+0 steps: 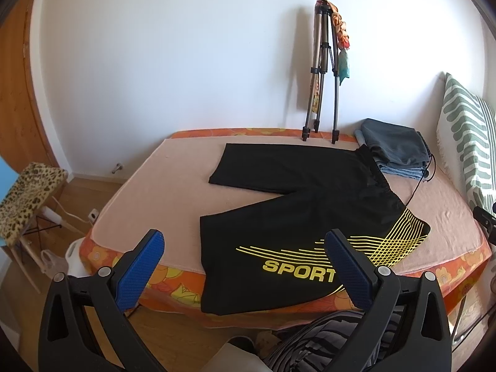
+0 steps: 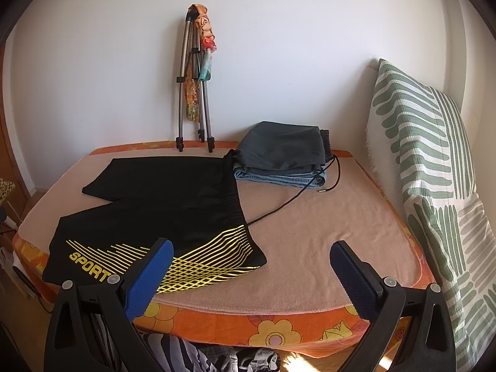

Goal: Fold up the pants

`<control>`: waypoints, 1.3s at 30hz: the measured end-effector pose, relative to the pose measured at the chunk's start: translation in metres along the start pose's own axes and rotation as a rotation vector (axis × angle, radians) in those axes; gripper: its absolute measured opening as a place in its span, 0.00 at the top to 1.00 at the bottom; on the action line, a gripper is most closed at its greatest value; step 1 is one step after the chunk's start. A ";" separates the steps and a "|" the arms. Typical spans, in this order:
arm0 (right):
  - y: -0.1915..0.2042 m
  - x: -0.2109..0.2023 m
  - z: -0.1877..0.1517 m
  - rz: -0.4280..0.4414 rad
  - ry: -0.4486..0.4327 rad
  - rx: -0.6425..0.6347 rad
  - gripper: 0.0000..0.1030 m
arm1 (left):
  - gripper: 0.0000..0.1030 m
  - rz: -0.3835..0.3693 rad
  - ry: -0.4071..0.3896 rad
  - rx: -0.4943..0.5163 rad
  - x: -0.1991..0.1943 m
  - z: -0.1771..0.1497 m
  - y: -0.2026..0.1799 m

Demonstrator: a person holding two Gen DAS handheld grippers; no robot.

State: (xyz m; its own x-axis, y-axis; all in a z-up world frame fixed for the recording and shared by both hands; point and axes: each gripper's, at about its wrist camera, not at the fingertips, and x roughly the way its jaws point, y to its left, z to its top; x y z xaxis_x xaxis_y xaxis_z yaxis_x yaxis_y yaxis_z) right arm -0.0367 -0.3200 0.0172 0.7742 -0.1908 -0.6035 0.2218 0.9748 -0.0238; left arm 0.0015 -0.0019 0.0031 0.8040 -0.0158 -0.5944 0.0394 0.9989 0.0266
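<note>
Black sport shorts (image 1: 294, 204) with yellow stripes and "SPORT" lettering lie spread flat on the bed, legs to the left, waistband to the right; the near leg hangs over the bed's front edge. They also show in the right wrist view (image 2: 173, 204), with a black drawstring (image 2: 288, 201) trailing right. My left gripper (image 1: 245, 241) is open and empty, held above the near leg's hem. My right gripper (image 2: 251, 254) is open and empty, near the waistband's front corner.
A stack of folded grey and blue clothes (image 2: 285, 155) sits at the back right of the bed (image 2: 310, 232). A folded tripod (image 2: 195, 93) leans on the wall. A green-striped pillow (image 2: 427, 167) stands at right. A leopard-print stool (image 1: 28, 195) stands left on the floor.
</note>
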 end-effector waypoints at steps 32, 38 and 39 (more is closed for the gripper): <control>0.003 0.002 -0.003 0.007 0.014 -0.001 0.01 | 0.00 -0.008 0.011 -0.002 0.002 -0.007 -0.002; 0.004 0.003 -0.005 0.010 0.017 0.000 0.01 | 0.00 -0.015 0.021 -0.002 0.004 -0.008 -0.002; 0.004 0.003 -0.005 0.010 0.018 0.000 0.01 | 0.00 -0.017 0.023 -0.002 0.004 -0.008 -0.002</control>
State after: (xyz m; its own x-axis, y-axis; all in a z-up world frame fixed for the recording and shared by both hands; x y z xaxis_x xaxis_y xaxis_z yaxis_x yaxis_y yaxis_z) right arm -0.0367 -0.3157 0.0115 0.7657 -0.1790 -0.6177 0.2140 0.9767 -0.0177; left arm -0.0002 -0.0033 -0.0063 0.7893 -0.0319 -0.6132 0.0515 0.9986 0.0144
